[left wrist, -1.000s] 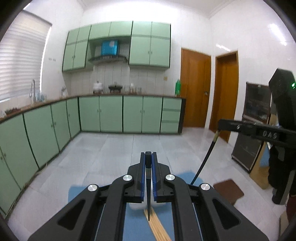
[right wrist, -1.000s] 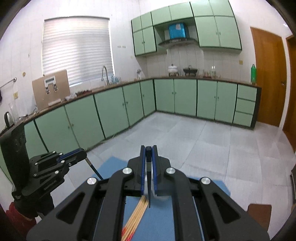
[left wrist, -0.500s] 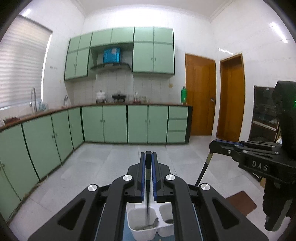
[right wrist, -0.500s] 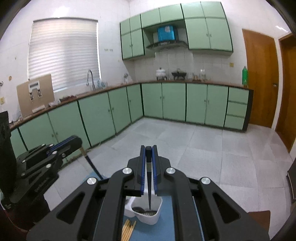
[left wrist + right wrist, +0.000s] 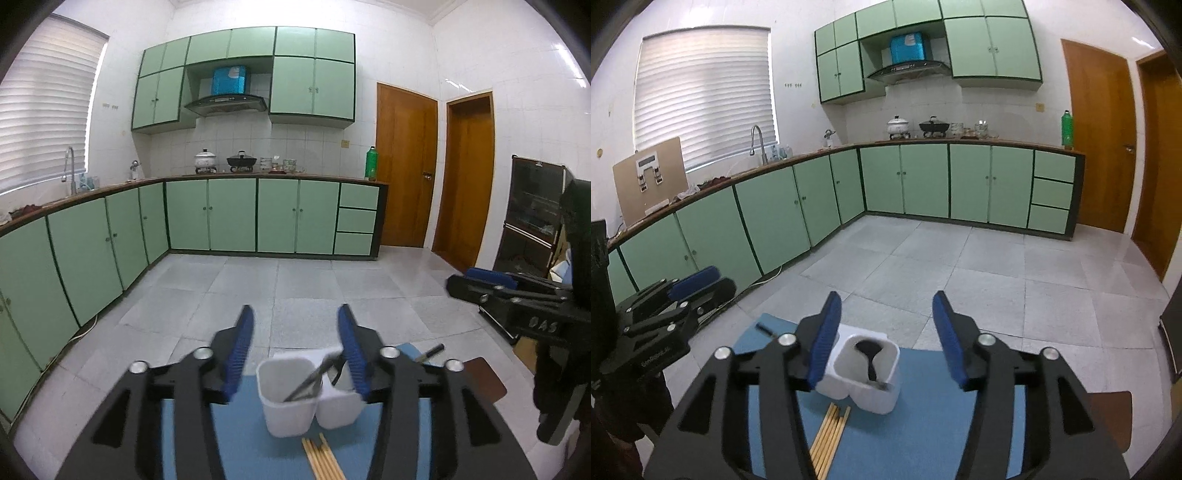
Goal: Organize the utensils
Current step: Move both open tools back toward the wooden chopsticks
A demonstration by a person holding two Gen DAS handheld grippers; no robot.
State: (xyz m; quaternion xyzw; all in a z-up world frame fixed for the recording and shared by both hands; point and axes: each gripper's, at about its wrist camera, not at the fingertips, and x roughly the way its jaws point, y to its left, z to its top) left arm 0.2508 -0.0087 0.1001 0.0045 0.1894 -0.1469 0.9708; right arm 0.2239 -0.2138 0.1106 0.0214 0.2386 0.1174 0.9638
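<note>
Jaws of both grippers are opening, nothing between them; the white two-compartment plastic holder (image 5: 864, 373) sits at twelve o'clock, bamboo chopsticks (image 5: 829, 435) at six. Approach the sticks low and square.

white two-compartment holder (image 5: 871, 391): smooth, slightly glossy plastic | dark long-handled spoon (image 5: 868, 354): glossy, looks like metal | bundle of pale chopsticks (image 5: 829, 432): matt wood or bamboo | blue rectangular mat (image 5: 934, 424): matt, soft-looking | black gripper bodies: matt plastic, shiny metal screws | blue finger pads (image 5: 823, 339): ribbed rubber | grey floor tiles (image 5: 979, 266): polished, speckled
</note>
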